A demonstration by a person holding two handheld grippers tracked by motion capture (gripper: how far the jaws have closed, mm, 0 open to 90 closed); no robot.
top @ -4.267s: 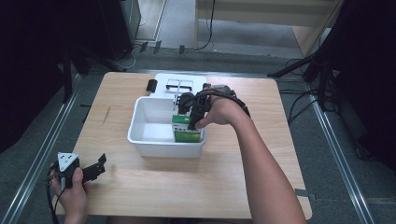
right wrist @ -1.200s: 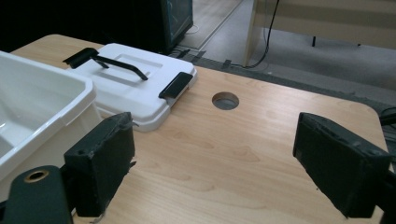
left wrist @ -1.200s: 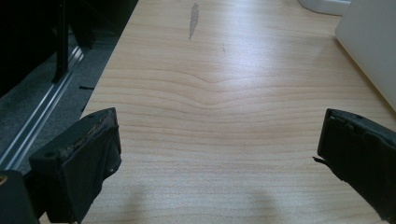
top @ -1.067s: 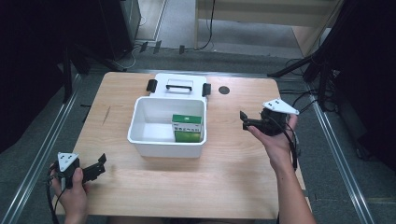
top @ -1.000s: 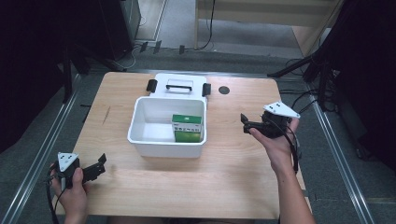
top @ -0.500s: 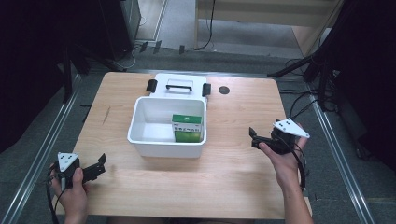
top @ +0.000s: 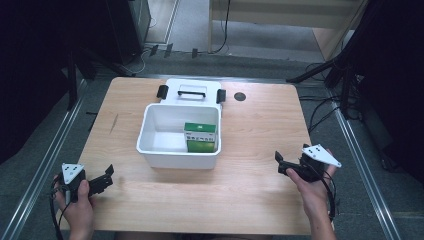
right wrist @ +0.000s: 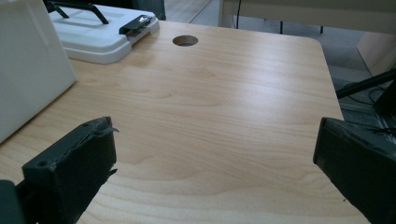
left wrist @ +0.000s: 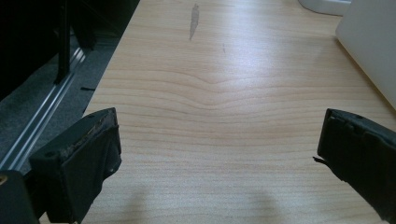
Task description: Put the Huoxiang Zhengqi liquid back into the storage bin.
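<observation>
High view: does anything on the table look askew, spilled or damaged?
Nothing spilled or broken. The green box stands upright in the white bin, the lid lies flat behind it. Only oddity: a dark smudge on the table.

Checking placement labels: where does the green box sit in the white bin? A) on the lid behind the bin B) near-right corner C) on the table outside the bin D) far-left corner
B: in the high view the green box stands inside the white bin, against its right wall at the near side; the lid lies behind.
</observation>
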